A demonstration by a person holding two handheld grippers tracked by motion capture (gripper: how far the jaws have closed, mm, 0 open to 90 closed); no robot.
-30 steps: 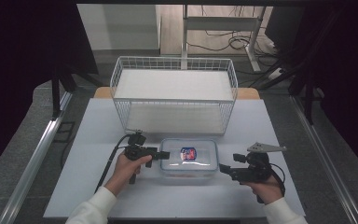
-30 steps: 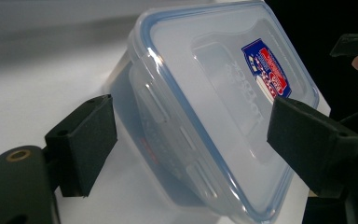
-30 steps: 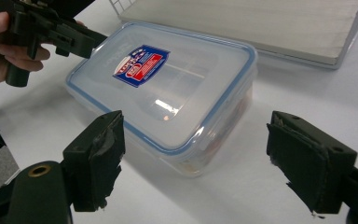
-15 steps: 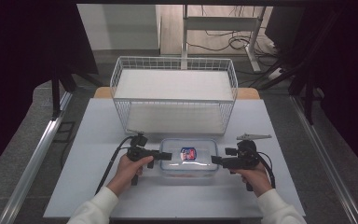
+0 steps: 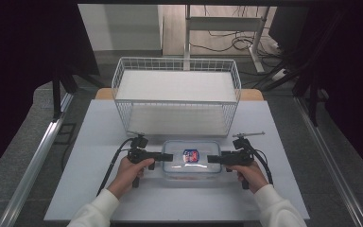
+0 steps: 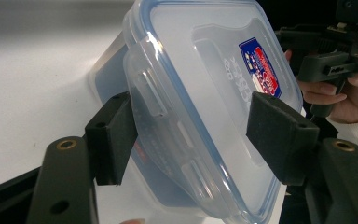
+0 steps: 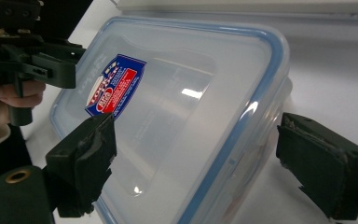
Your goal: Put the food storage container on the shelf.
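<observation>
Clear rounded-rectangular plastic container (image 5: 191, 160) sits between spread left gripper (image 5: 167, 156) and right gripper (image 5: 213, 159).

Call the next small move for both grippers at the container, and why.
Probably shut both grippers on the container's short ends. The left gripper and right gripper each straddle an edge of the lid with jaws open, not touching. It rests on the table, with the wire basket behind.

Sticker (image 7: 115, 85) print blurred, perhaps a brand; container (image 6: 205, 107) base cut off
</observation>
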